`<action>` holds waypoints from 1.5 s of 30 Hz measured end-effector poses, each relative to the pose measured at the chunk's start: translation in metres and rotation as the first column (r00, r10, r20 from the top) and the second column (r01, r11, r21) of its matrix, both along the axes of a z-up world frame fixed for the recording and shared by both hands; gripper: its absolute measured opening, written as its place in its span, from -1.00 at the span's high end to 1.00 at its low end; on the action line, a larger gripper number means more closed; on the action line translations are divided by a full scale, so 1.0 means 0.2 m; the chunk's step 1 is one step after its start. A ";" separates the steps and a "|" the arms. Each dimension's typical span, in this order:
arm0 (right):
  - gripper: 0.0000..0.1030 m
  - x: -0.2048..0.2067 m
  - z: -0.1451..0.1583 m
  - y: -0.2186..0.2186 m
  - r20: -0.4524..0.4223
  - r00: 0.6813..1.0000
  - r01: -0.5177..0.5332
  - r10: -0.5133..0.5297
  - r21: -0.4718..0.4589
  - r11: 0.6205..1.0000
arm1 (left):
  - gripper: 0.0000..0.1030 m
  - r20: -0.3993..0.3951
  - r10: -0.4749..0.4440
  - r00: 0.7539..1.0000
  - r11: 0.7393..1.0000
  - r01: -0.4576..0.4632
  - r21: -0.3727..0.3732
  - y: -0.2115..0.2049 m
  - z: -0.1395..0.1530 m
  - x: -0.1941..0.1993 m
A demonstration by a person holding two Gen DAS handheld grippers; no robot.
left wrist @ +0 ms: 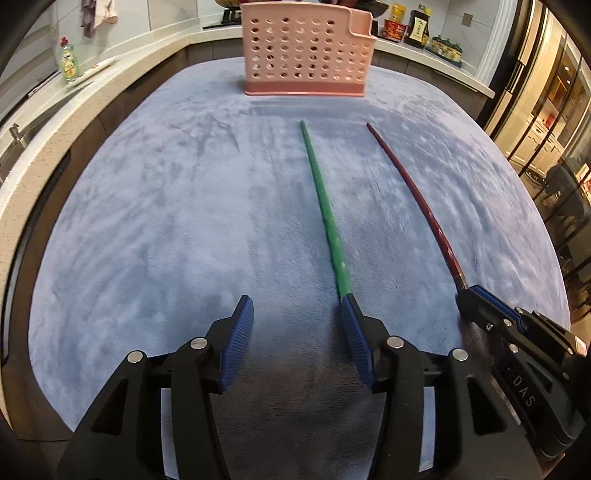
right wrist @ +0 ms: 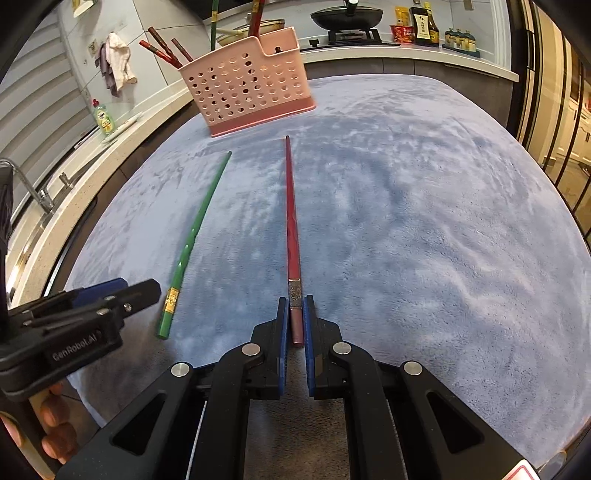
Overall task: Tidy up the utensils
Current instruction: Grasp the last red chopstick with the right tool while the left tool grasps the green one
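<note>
A green chopstick (left wrist: 325,210) and a dark red chopstick (left wrist: 413,192) lie on the blue cloth, pointing toward a pink perforated utensil holder (left wrist: 303,55) at the far end. My left gripper (left wrist: 295,314) is open; its right pad sits by the green chopstick's near end. My right gripper (right wrist: 295,314) is shut on the red chopstick (right wrist: 291,221) at its thick end. The green chopstick (right wrist: 195,236) lies to its left, beside the left gripper (right wrist: 122,291). The holder (right wrist: 247,85) contains several chopsticks.
The blue plush cloth (left wrist: 166,221) covers the table. A counter runs along the left with a green soap bottle (left wrist: 68,62) and a faucet (right wrist: 33,188). Sauce bottles (right wrist: 424,26) and a wok (right wrist: 347,14) stand at the back.
</note>
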State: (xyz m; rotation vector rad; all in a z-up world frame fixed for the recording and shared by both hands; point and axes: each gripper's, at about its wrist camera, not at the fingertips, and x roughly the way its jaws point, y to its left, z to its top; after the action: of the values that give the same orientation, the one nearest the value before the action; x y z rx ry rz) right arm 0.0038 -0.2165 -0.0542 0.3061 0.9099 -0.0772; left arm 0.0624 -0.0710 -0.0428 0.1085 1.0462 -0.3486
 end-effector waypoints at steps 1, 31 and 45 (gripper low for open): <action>0.86 0.00 0.00 0.00 0.000 1.000 -0.001 0.001 0.001 1.000 | 0.08 0.001 0.000 1.000 1.000 0.000 -0.003 -0.01 -0.01 0.00; 0.86 0.00 0.00 0.00 0.002 1.000 -0.012 0.012 0.011 1.000 | 0.86 -0.011 -0.019 1.000 1.000 0.019 0.004 -0.05 -0.03 0.00; 0.86 -0.04 0.29 -0.06 0.130 0.991 0.012 -0.012 0.004 1.000 | 0.86 0.068 0.046 0.997 0.997 -0.042 -0.066 0.12 0.22 0.00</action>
State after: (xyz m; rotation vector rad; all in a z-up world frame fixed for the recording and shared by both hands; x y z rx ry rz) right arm -0.0042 -0.2286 0.0036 0.3155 0.7791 -0.0661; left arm 0.0631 -0.0466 0.0010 0.0396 0.9660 -0.3357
